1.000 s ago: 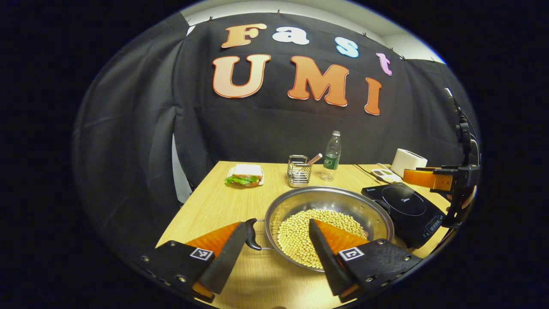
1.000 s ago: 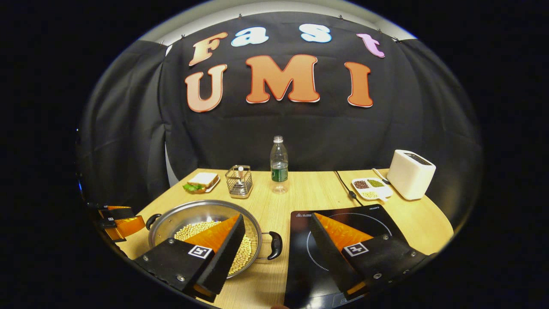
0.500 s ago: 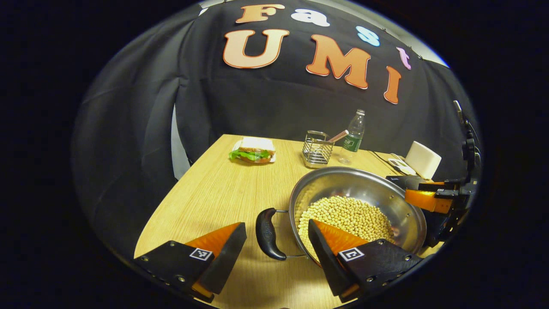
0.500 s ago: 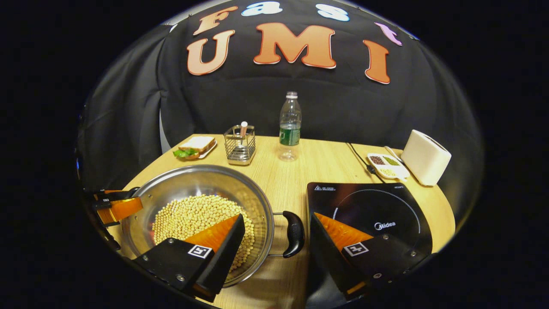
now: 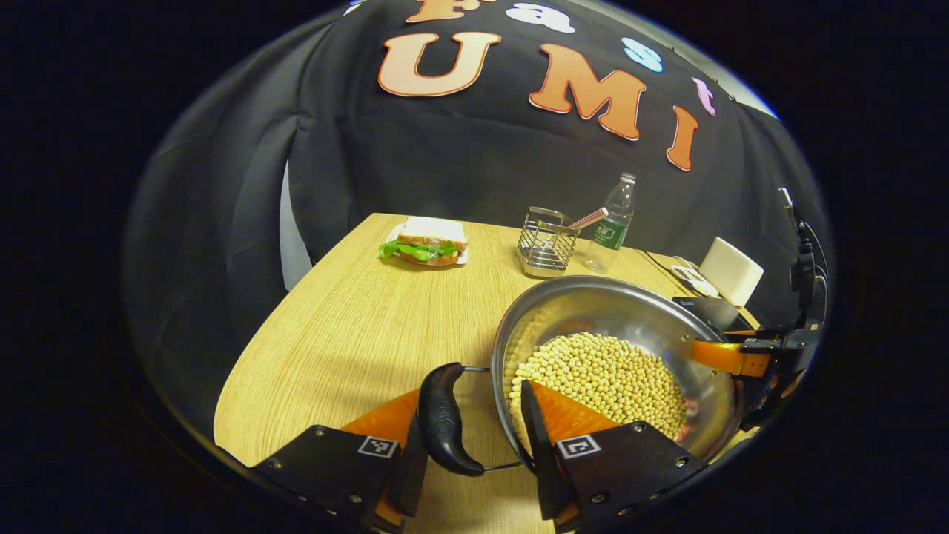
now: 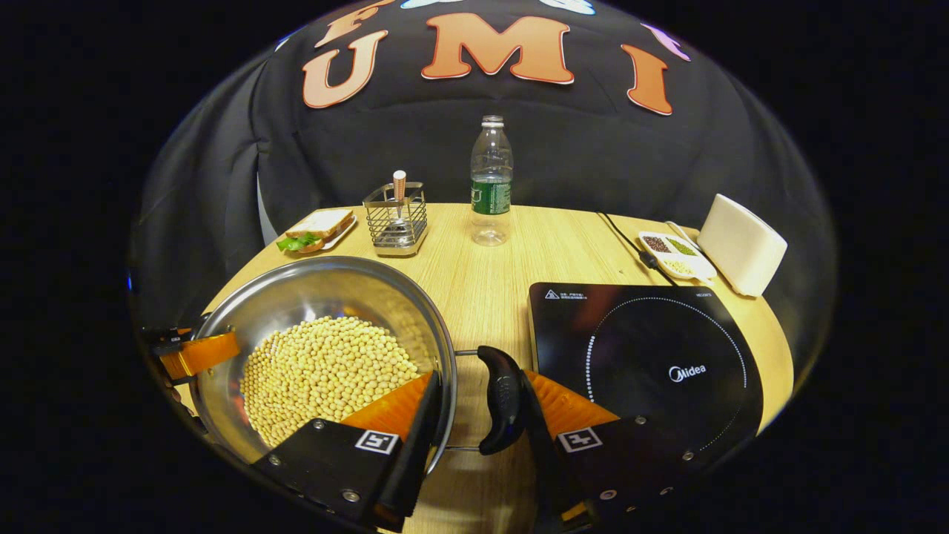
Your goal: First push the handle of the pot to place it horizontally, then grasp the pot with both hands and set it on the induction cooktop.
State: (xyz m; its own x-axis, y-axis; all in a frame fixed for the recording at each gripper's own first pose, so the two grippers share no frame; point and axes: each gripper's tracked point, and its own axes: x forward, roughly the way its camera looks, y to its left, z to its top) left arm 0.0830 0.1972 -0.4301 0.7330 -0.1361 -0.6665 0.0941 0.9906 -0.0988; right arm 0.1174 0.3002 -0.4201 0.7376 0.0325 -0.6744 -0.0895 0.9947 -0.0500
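Beans point(image 6: 326, 371) filled our pot point(image 6: 326, 297), which sat on the table point(image 5: 356, 326) just left of the cooktop point(image 6: 645, 356). Our left claw point(image 5: 474, 437) was half closed around the pot's left handle point(image 5: 442, 419) and rim. Our right claw point(image 6: 478, 430) did the same around the right handle point(image 6: 500, 400). We could not tell if either pinched tight.
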